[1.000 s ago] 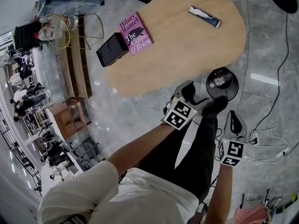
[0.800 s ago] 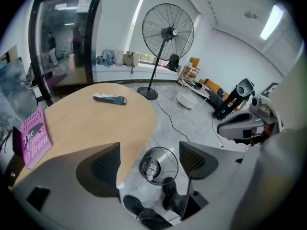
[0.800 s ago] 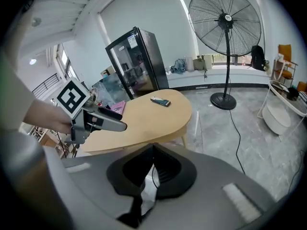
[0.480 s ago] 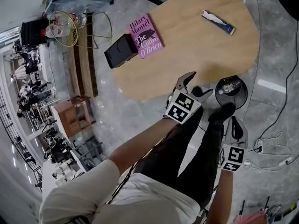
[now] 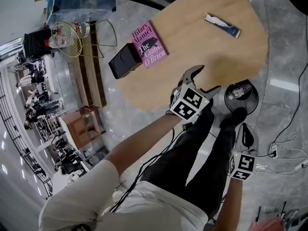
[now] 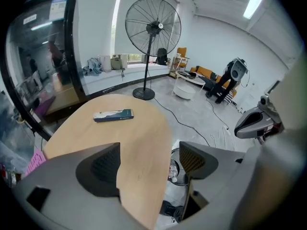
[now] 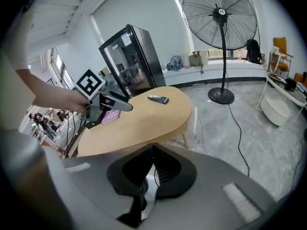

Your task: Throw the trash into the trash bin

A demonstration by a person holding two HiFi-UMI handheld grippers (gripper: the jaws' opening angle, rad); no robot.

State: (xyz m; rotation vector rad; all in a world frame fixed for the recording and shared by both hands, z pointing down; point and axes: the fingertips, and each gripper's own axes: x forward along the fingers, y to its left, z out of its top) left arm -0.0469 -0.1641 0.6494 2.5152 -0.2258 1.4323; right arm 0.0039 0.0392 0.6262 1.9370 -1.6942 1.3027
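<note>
Ahead of the left gripper (image 5: pixel 206 79), its jaws apart, bare table (image 5: pixel 202 42) runs clear to the flat packet (image 5: pixel 222 25). The book (image 5: pixel 149 38) and black box (image 5: pixel 124 60) lie well to its left. Just right and lower, the trash bin (image 5: pixel 248 100) stands open-topped, with a bottle (image 5: pixel 239 89) inside.

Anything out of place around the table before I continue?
Nothing looks spilled or damaged. The black box sits at the edge of the table beside the pink book and seems to overhang it.

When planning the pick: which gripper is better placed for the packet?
Left. The left gripper is over the table, jaws apart, facing the packet; the right gripper hangs low, jaws together.
</note>
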